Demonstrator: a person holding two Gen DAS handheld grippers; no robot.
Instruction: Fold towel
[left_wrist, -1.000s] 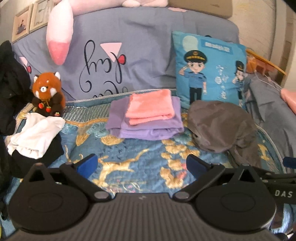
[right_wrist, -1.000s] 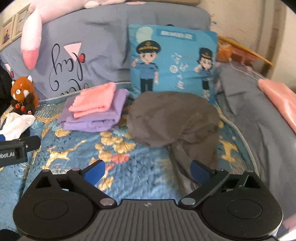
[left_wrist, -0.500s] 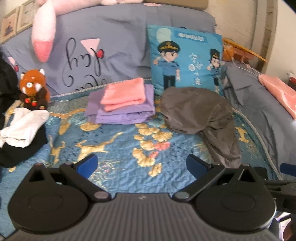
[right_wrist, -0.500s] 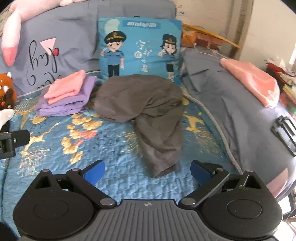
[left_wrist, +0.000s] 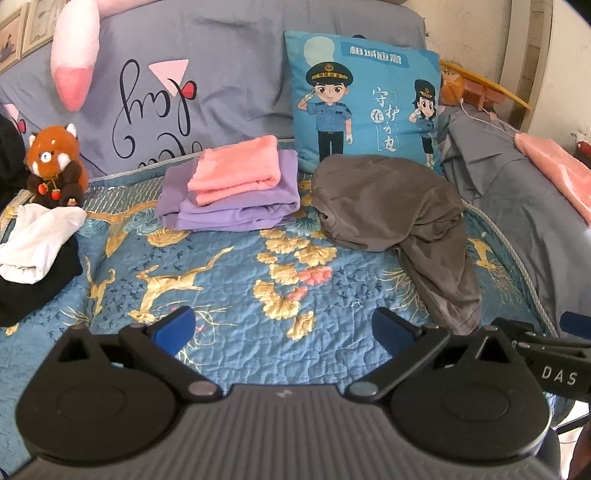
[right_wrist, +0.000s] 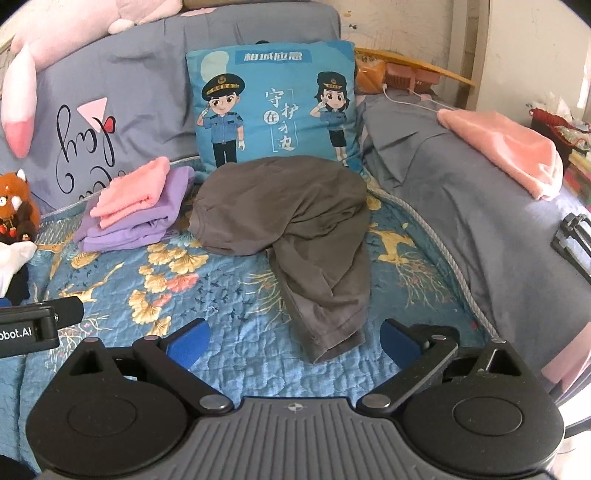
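grey towel (right_wrist: 295, 221) crumpled on quilt (right_wrist: 240, 302); both hand-held grippers (left_wrist: 280, 328) (right_wrist: 293, 341) released, seemingly above quilt.

We are seeing the grey towel (right_wrist: 295, 218) lying unfolded in a rumpled heap on the blue patterned quilt (right_wrist: 236, 306), its bulk bunching in front of the blue pillow (right_wrist: 273, 107), one long end trailing toward us.

both wrist views low, facing headboard, sharing bedspread (left_wrist: 229, 280)

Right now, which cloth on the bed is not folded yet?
The grey cloth, lying crumpled before the blue cushion; the pink and purple ones are stacked folded.
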